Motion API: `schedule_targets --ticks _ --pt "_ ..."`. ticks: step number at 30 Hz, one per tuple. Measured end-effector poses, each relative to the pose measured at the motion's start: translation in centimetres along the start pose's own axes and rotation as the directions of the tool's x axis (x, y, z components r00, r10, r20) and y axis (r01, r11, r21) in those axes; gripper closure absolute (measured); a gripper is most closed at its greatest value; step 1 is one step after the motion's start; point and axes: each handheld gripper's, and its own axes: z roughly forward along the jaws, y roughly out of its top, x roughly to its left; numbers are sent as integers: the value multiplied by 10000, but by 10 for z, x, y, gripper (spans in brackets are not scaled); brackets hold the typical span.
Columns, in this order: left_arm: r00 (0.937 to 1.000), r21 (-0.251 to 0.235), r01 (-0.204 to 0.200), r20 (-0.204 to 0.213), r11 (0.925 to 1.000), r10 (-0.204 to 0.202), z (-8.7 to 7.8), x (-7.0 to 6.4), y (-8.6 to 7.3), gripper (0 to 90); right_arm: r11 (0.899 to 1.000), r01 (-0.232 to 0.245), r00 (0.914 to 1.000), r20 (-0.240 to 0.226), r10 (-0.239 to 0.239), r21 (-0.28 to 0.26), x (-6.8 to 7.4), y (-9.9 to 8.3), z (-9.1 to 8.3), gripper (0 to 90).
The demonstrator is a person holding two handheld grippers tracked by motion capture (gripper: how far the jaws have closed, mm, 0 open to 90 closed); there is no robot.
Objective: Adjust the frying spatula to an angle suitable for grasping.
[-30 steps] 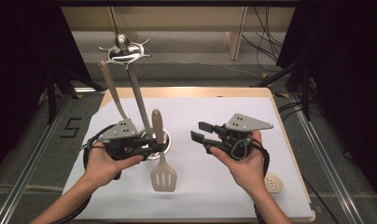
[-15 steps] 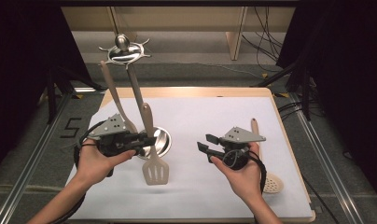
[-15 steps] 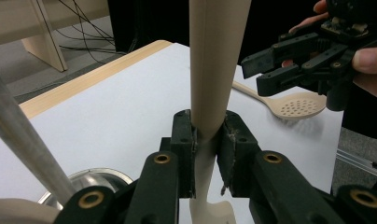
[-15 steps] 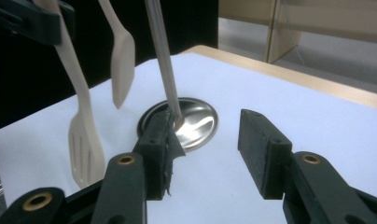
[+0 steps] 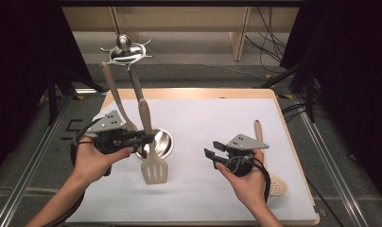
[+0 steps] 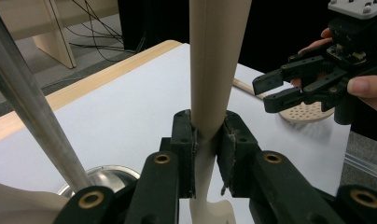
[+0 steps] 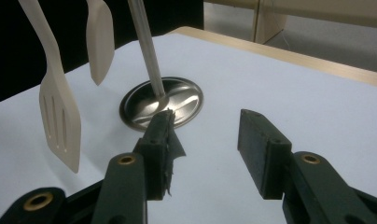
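Note:
My left gripper (image 5: 146, 137) is shut on the handle of a beige slotted spatula (image 5: 154, 171), which hangs blade down just above the white sheet, next to the rack's base. In the left gripper view the jaws clamp the spatula handle (image 6: 206, 133) from both sides. A metal utensil rack (image 5: 135, 85) rises from a round steel base (image 5: 161, 142), and another beige utensil (image 5: 111, 90) hangs from its top. My right gripper (image 5: 212, 150) is open and holds nothing, right of the base. Its jaws (image 7: 210, 140) face the base (image 7: 163, 102) and the spatula (image 7: 60, 126).
A beige perforated spoon (image 5: 277, 183) lies on the white sheet (image 5: 212, 118) by the table's right edge, behind my right hand. The wooden table edge (image 5: 293, 142) borders the sheet. Dark stands and cables lie beyond the table.
The left gripper has lifted the spatula and tipped it more upright, shifting slightly left. The right gripper has drawn back toward the person, which uncovered the perforated spoon.

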Motion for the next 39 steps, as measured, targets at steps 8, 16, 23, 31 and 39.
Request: schedule_targets --ticks 8,16,23,31,39 --pt "9999 -7 58 -109 10000 -58 -1 3 4 765 10000 -79 10000 -5 79 -43 1 -2 2 566" --pt "9991 -49 306 -284 9995 -308 -6 8 10 765 9998 -196 9997 133 195 28 0 -4 1 565" --pt "9994 -102 27 -357 9999 -30 -9 14 19 765 9996 -117 9999 12 117 252 -5 -6 1 564" --pt "9993 -179 61 -364 9998 -68 -12 18 24 765 9996 -293 9995 112 292 46 -7 -6 0 563" --pt "9988 -55 104 -468 9999 -106 -14 19 24 765 9991 -419 9991 77 418 61 -7 -7 0 561"
